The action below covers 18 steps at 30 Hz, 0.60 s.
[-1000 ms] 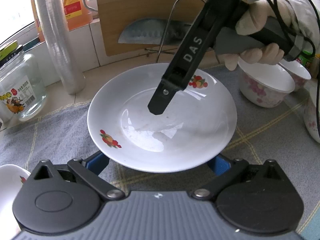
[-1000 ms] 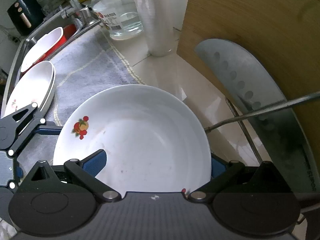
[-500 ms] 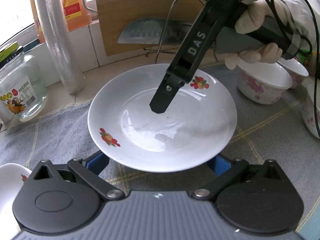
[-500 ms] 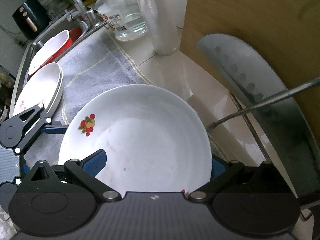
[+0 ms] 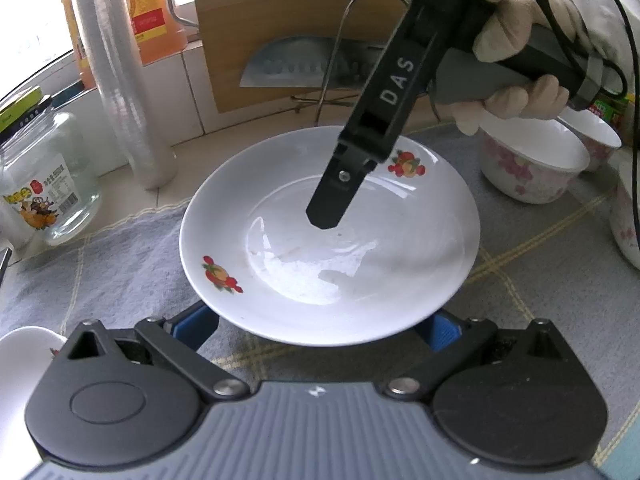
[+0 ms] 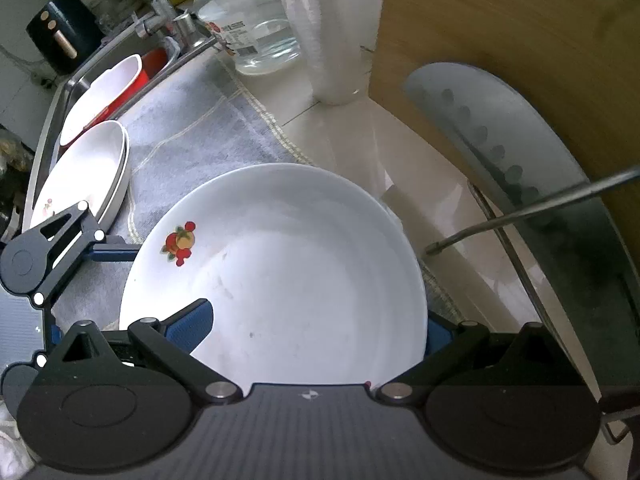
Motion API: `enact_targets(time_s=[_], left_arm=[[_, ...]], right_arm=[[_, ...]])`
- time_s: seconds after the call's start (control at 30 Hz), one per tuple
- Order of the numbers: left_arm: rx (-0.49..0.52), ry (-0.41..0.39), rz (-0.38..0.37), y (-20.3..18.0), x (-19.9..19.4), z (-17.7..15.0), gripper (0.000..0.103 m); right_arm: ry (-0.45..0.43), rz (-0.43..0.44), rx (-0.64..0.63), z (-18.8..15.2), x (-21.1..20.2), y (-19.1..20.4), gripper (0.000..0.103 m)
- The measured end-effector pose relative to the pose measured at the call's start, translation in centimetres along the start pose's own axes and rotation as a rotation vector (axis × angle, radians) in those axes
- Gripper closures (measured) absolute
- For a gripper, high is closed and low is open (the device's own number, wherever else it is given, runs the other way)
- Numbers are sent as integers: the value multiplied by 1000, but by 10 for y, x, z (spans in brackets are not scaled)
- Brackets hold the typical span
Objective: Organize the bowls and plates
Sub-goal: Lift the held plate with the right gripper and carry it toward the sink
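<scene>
The surface [image 5: 560, 320] shows here as a grey woven cloth with pale yellow lines, giving way to glossy cream tile beyond the left hand-held gripper [image 5: 328, 322]. Leaning upright at the back is a wooden cutting board [image 5: 280, 20], flat and smooth, with a broad steel cleaver [image 5: 296, 68] propped against it and a thin wire rack [image 6: 532, 212] crossing in front.

Now the plate [image 5: 400, 280]: round, shallow, glazed white with 2 small fruit motifs, lying on the cloth directly ahead of the left hand-held gripper. Its near rim sits between the widely spread blue pads [image 5: 196, 322], and contact is not clear. The right hand-held gripper [image 6: 316, 330], held by a gloved hand [image 5: 508, 40], reaches in from the far side, 1 black finger over the plate's centre; its own view shows the jaws spread wide with the plate's edge between them, grip uncertain.

Right of the plate stand floral-printed bowls [image 5: 532, 160], close together. To the left stand a tall stack of clear plastic cups [image 5: 116, 60] and a glass jar [image 5: 44, 184]. Stacked white dishes [image 6: 88, 168] sit beyond the left hand-held gripper, near a steel sink [image 6: 52, 120]. Open cloth lies around the plate.
</scene>
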<state>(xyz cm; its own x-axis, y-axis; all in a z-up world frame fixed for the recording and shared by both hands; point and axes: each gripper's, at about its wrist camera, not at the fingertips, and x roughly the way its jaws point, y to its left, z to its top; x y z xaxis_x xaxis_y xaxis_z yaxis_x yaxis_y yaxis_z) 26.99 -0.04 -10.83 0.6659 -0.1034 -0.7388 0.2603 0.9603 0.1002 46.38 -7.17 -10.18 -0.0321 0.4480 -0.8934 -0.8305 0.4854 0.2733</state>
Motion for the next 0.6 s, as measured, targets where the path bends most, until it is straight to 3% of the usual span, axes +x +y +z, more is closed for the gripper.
enact_targets(time_s=[0.6], left_arm=[[-9,-6,9,-3,-12,0,1]], right_arm=[[-25,-28,-43,-8,-14,20,0]])
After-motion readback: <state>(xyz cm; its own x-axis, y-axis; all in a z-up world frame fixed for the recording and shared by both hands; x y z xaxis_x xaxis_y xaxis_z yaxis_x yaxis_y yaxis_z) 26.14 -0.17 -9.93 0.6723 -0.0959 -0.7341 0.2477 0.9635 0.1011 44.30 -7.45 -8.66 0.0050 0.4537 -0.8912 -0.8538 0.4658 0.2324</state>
